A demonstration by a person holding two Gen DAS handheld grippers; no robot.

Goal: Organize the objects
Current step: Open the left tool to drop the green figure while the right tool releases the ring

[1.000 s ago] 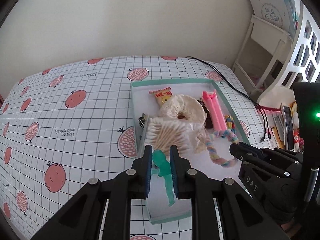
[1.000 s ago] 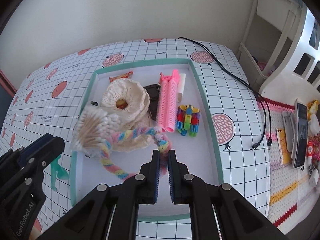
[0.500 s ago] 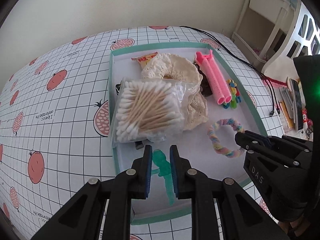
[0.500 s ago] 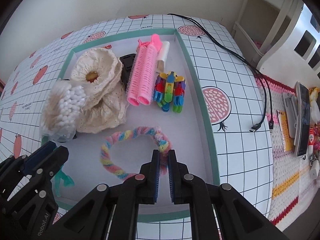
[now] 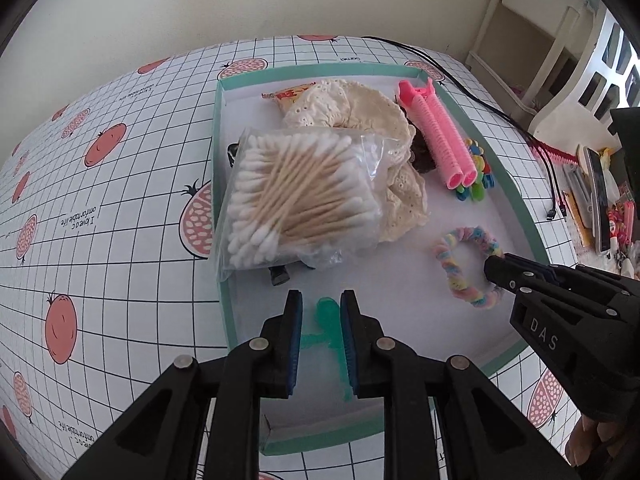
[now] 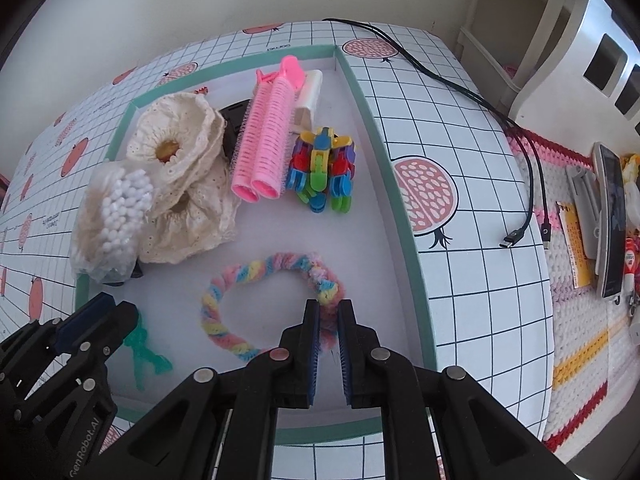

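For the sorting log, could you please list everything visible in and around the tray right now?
tray: one, teal rim, white floor, on the table.
cotton swabs: one clear bag, tray's left side.
lace scrunchies: two, cream, beside the swabs.
hair rollers: two, pink, tray's far middle.
clips: a cluster, multicoloured, right of the rollers.
twisted ring: one, pastel, near end of the tray.
green figure: one, translucent, near-left corner.
cables: two, dark, on the table right of the tray.
left gripper: jaws closed on the green figure.
right gripper: jaws closed on the twisted ring.
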